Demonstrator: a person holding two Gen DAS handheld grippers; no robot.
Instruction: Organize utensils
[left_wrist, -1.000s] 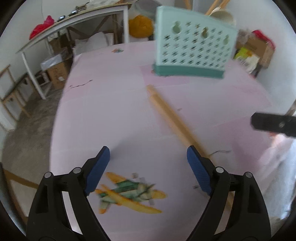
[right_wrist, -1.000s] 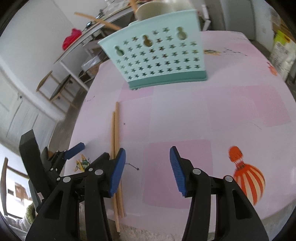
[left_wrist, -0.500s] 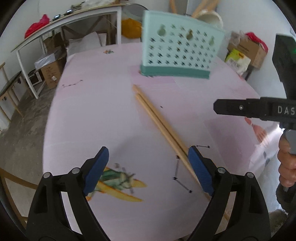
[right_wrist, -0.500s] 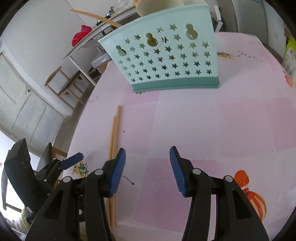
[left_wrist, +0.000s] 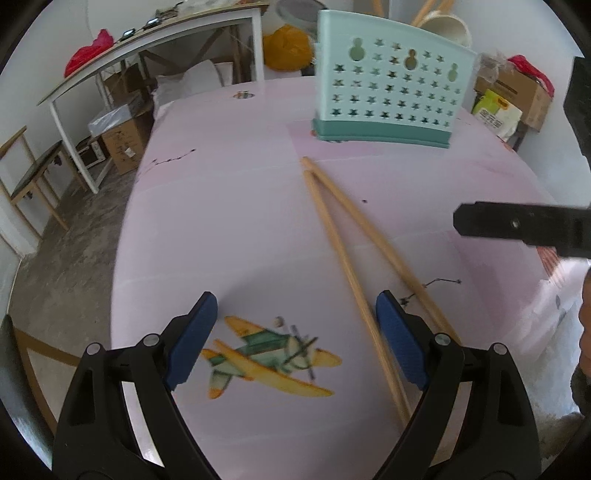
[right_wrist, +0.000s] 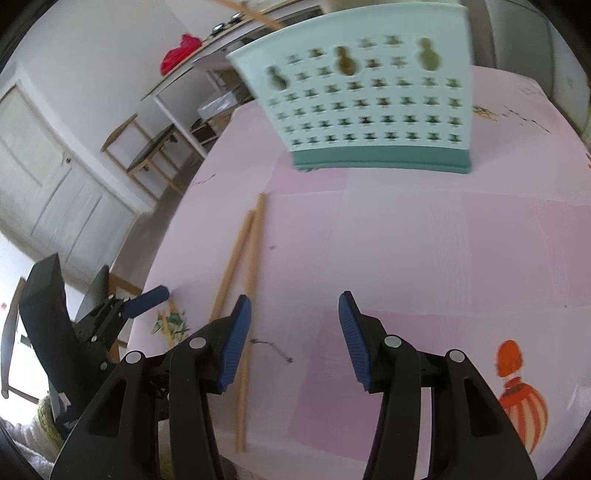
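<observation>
- Two wooden chopsticks (left_wrist: 343, 243) lie on the pink counter (left_wrist: 221, 221), tips near the mint utensil basket (left_wrist: 388, 92) at the far side.
- Left gripper (left_wrist: 293, 339): jaws wide apart, empty; right gripper (right_wrist: 293, 332): jaws partly apart, empty.
- Likely step: pick up a chopstick. Straddle one stick across its length and close squarely so it does not roll.
- Near ends run under the jaws; basket contents cut off; right view blurred.

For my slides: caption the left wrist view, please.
Open left gripper hovers over pink table; two wooden chopsticks lie before a mint utensil holder.
</observation>
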